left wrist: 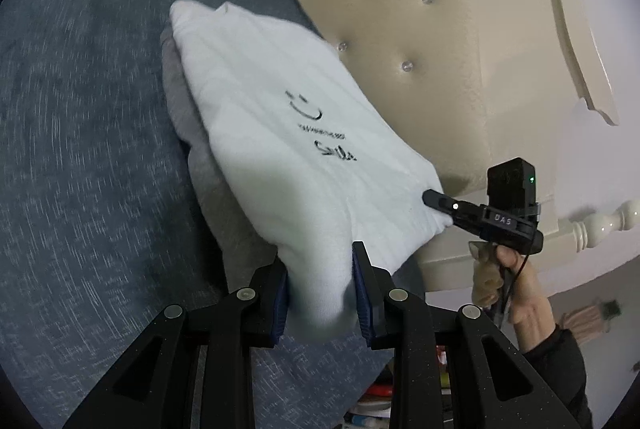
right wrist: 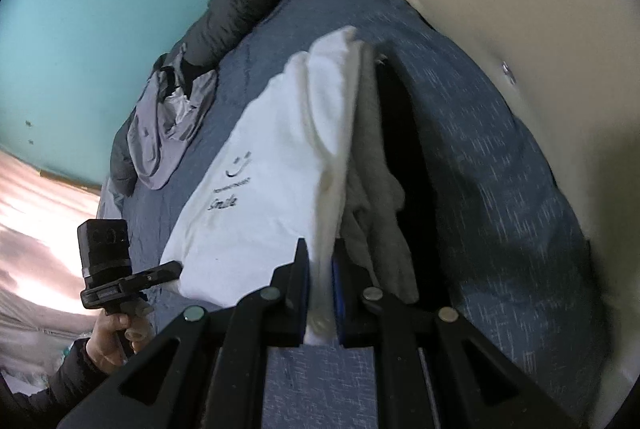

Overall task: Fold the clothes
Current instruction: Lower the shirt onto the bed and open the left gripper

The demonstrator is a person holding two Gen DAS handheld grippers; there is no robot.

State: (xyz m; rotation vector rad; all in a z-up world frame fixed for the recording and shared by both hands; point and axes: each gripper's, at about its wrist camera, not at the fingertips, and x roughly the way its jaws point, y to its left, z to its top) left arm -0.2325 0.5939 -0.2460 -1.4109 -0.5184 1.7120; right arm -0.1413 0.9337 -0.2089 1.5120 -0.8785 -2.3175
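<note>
Where both jaws clamp it, the white sweatshirt's (left wrist: 280, 133) near edge bunches, hiding the pads of the left gripper (left wrist: 320, 293) and right gripper (right wrist: 320, 293). Folded with a smile print up, it hangs just over the blue bed (left wrist: 80, 149), a blurred grey layer (right wrist: 372, 157) under it.

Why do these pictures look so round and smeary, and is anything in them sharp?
Left wrist view: fisheye lens bends the headboard, dark corners, bedspread streaked by motion blur; the left claw stays sharp, shirt print slightly soft. Right wrist view: same curving; shirt edge blurred, window glare lower left, deep shadow beside the grey garment.
</note>
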